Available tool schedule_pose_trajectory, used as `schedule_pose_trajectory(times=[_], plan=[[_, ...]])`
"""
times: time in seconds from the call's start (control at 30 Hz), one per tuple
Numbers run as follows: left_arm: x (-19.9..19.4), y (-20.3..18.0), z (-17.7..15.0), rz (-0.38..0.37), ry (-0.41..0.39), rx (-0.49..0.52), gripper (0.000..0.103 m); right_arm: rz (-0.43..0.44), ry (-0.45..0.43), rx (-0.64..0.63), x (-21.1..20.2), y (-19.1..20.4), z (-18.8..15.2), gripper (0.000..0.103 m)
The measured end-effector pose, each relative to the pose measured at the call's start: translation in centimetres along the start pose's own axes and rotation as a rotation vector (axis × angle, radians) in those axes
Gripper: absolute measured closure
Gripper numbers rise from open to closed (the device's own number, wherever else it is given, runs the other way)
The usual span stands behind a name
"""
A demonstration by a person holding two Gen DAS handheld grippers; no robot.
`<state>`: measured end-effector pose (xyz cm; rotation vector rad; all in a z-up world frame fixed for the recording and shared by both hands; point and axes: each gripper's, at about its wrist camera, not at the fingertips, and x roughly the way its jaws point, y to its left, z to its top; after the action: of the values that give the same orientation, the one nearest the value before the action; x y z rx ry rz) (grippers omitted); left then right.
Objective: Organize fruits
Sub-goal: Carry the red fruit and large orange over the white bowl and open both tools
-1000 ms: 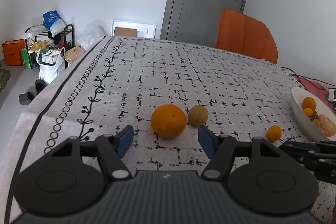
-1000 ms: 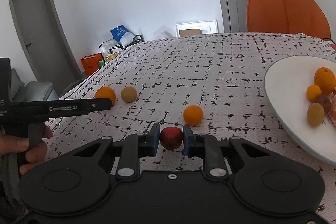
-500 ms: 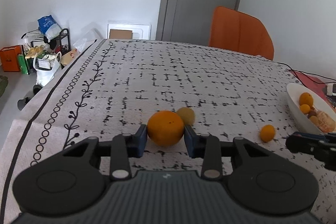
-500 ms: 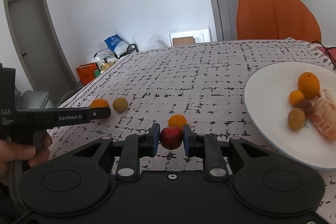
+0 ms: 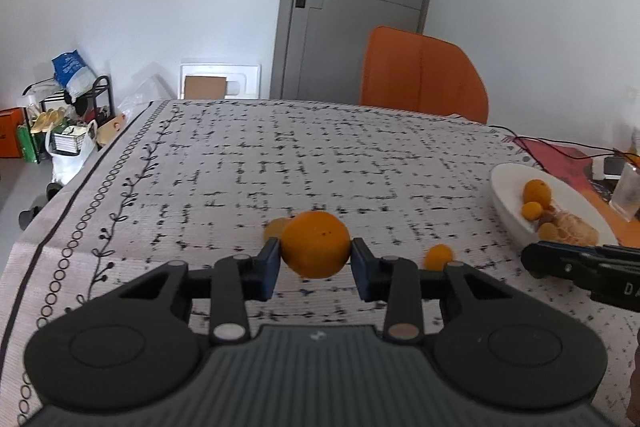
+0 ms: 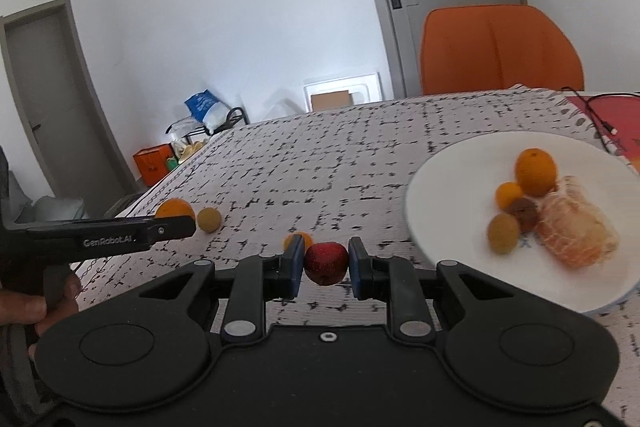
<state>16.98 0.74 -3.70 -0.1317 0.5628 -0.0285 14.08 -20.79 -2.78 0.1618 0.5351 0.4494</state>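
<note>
Left of the white plate (image 6: 452, 163), right gripper (image 6: 323, 262) clamps a red fruit (image 6: 325, 263), nearer arm to it. Farther left of the plate, left gripper (image 5: 315, 259) grips the big orange (image 5: 315, 243), probably lifted; 2 loose fruits remain on the cloth.

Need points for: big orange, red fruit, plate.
big orange (image 5: 315, 245), left wrist view, middle of its front, between the left gripper's pads.
red fruit (image 6: 326, 263), right wrist view, middle of its front face.
plate (image 6: 452, 183), right wrist view, bare white inside left of the fruit pile.
</note>
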Motion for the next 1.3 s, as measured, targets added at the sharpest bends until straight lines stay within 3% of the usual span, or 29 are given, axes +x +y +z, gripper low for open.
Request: schedule_pose_trajectory(times=[0.83, 0.97, 1.3], plan=[[1.0, -7.0, 0.2, -0.133, -0.006, 0.071, 0.067, -0.155, -0.054, 0.09, -4.1, -6.7, -0.4, 0.081], [1.4, -8.1, 0.4, -0.15, -0.005, 0.085, 0.067, -0.17, -0.052, 0.107, -4.3, -7.6, -0.7, 0.075], [2.3, -10.8, 1.1, -0.189, -0.008, 0.14, 0.067, -0.186, -0.069, 0.141, -5.5, -9.1, -1.3, 0.075]])
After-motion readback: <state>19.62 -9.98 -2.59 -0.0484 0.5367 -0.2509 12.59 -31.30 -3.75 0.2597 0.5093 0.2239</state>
